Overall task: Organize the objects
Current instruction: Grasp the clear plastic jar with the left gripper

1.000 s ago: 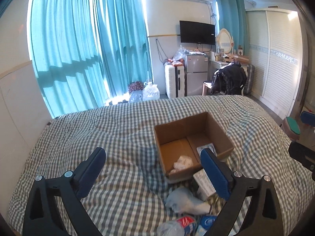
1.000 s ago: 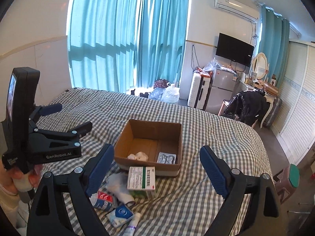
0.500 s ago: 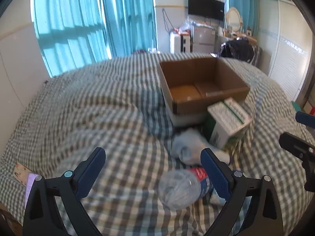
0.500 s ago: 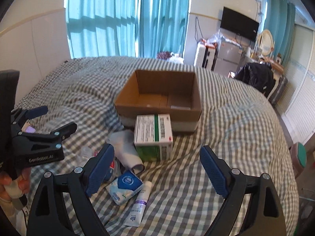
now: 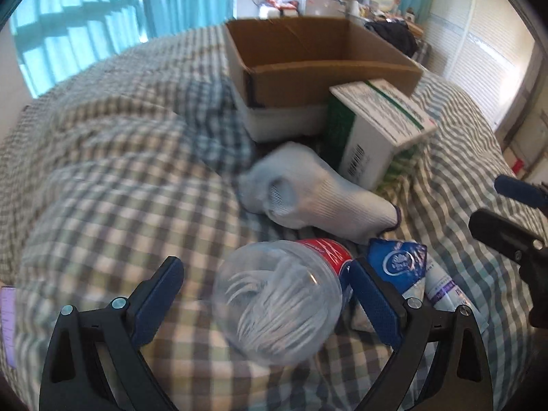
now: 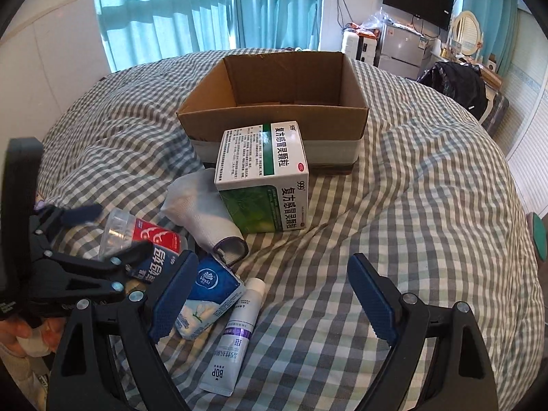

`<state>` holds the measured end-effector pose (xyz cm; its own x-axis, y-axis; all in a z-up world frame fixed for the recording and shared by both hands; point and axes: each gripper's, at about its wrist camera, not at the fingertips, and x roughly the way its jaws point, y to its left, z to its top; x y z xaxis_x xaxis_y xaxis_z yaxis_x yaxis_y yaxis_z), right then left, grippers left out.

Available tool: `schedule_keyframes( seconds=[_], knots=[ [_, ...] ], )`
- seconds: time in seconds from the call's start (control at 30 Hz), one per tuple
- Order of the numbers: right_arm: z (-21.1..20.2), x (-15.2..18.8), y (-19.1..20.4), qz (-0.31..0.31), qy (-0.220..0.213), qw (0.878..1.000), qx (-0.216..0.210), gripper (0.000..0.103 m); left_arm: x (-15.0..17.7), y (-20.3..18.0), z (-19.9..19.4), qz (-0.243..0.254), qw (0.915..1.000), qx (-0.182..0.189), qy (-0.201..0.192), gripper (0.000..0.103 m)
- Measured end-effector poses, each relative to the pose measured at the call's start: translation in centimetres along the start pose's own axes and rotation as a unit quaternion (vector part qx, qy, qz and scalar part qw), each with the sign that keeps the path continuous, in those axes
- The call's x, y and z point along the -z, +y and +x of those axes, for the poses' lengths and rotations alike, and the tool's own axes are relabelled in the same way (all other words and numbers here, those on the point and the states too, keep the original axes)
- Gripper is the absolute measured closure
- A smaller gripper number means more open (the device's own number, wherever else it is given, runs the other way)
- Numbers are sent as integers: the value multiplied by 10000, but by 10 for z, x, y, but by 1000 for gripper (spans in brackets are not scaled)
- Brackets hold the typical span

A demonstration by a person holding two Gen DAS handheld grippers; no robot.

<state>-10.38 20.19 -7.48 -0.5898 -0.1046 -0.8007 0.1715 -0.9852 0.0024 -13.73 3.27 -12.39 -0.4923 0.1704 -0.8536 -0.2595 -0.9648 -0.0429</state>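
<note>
My left gripper (image 5: 265, 294), jaws wide, straddles the plastic bottle (image 5: 279, 303), base toward me, long axis running fwd; right gripper (image 6: 274, 296) open too.

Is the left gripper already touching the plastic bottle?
Cannot tell. In the left wrist view the left gripper is open around the plastic bottle; its right finger overlaps the bottle's edge, but motion blur hides any contact or gap.

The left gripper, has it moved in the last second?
Yes. The left gripper has dropped toward the bed: the cardboard box now sits high in its view, and the clear bottle, earlier beyond it, lies between its open fingers.
</note>
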Motion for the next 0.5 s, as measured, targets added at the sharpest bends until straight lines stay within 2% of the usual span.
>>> schedule_keyframes(
  seconds=[0.13,0.2,0.33,0.5],
  knots=[
    [0,1,-1,-1,6,10000,5,14,2,-9,3,165,9998,-67,9,6],
    [0,0,0,0,12,10000,11,14,2,-10,1,213,9997,125,-13,22],
    [-3,2,0,-1,8,10000,35,14,2,-11,-4,171,9998,90,-42,24],
    [-10,5,7,-73,-20,10000,50,14,-1,-3,-31,37,9992,-203,-341,30]
  ],
)
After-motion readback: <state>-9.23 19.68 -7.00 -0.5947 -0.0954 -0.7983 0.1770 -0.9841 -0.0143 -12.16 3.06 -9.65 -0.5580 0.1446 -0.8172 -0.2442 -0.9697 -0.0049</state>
